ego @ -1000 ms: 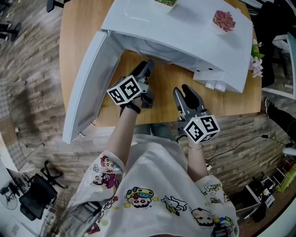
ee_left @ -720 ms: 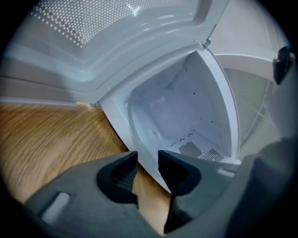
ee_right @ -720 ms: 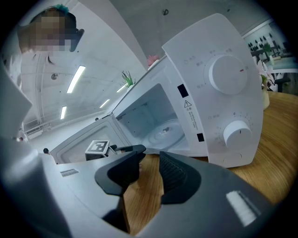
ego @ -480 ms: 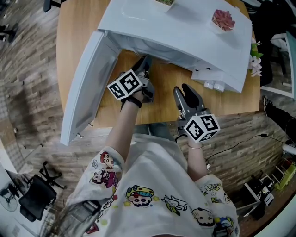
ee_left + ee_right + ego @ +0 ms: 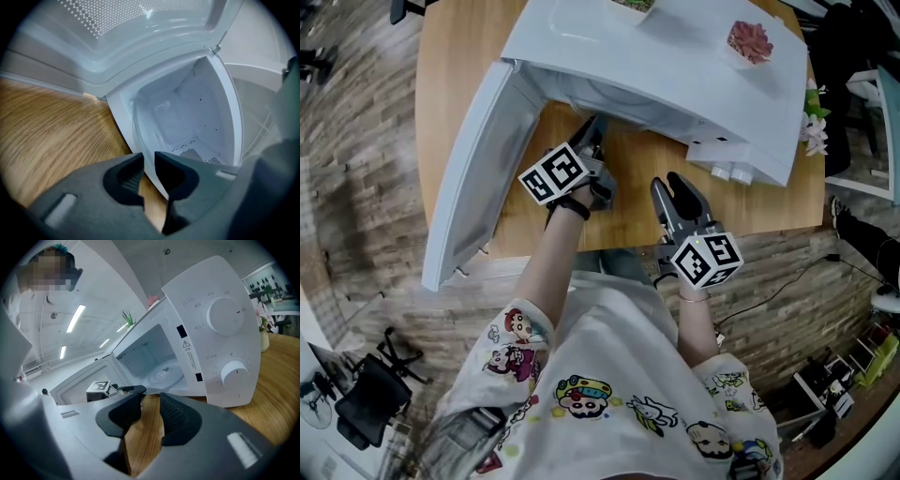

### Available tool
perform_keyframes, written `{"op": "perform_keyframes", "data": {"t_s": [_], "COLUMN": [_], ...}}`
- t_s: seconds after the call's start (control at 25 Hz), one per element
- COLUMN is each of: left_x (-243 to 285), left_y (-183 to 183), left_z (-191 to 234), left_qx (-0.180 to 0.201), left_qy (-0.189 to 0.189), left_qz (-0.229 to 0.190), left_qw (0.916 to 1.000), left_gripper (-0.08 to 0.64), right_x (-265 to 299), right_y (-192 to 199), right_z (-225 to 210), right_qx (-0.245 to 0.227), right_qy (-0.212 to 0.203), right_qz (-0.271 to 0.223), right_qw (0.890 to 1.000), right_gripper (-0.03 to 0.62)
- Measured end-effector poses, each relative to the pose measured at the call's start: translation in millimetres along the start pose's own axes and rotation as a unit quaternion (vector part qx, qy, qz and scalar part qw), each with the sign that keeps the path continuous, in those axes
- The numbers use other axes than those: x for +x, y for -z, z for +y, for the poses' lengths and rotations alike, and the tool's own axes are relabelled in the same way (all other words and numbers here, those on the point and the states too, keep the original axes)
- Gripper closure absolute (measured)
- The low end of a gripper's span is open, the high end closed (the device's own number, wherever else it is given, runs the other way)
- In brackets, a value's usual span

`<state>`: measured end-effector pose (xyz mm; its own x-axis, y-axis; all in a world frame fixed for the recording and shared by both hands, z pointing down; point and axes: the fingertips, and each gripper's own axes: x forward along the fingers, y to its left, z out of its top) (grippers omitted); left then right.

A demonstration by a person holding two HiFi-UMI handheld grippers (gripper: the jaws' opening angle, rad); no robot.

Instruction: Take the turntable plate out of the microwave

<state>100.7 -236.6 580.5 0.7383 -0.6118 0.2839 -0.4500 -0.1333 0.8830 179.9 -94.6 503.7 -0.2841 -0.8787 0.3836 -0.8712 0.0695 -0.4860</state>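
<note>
The white microwave [image 5: 675,66] stands on the wooden table [image 5: 637,202] with its door [image 5: 473,178] swung wide to the left. The glass turntable plate [image 5: 164,373] lies on the cavity floor. My left gripper [image 5: 593,131] reaches into the oven's mouth, its tips hidden under the top in the head view. In the left gripper view its jaws [image 5: 148,159] have just been closing, and a pale rim, which I take for the plate's front edge, fills the narrow gap between them. My right gripper [image 5: 672,183] hovers open over the table in front of the oven, holding nothing.
The control panel with two dials [image 5: 225,315] faces my right gripper. A pink flower [image 5: 750,39] sits on the oven's top, and more flowers [image 5: 816,122] stand at the table's right end. An office chair [image 5: 366,394] is on the floor at lower left.
My left gripper has edged a little further into the oven's mouth. The right gripper and the door have kept still.
</note>
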Motion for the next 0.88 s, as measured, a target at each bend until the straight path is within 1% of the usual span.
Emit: {"op": "perform_keyframes", "data": {"t_s": [0.16, 0.56, 0.88], "left_x": [-8.8, -32.1, -46.6], "left_y": [3.3, 14.8, 23.6], "left_z": [-1.5, -6.5, -4.2], "left_qx": [-0.010, -0.038, -0.048], "left_qy": [-0.008, -0.007, -0.007], "left_qz": [0.001, -0.006, -0.007], "left_qw": [0.9999, 0.9992, 0.9988], "left_gripper": [0.495, 0.506, 0.508], "right_x": [-1.8, -3.6, -4.6], "right_y": [-2.0, -0.2, 2.1], "right_z": [0.9, 7.5, 7.9], "right_qx": [0.002, 0.007, 0.015], "right_qy": [-0.001, -0.010, -0.015], "right_qz": [-0.005, -0.006, -0.006], "right_qw": [1.000, 1.000, 1.000], "right_gripper": [0.451, 0.453, 0.453]}}
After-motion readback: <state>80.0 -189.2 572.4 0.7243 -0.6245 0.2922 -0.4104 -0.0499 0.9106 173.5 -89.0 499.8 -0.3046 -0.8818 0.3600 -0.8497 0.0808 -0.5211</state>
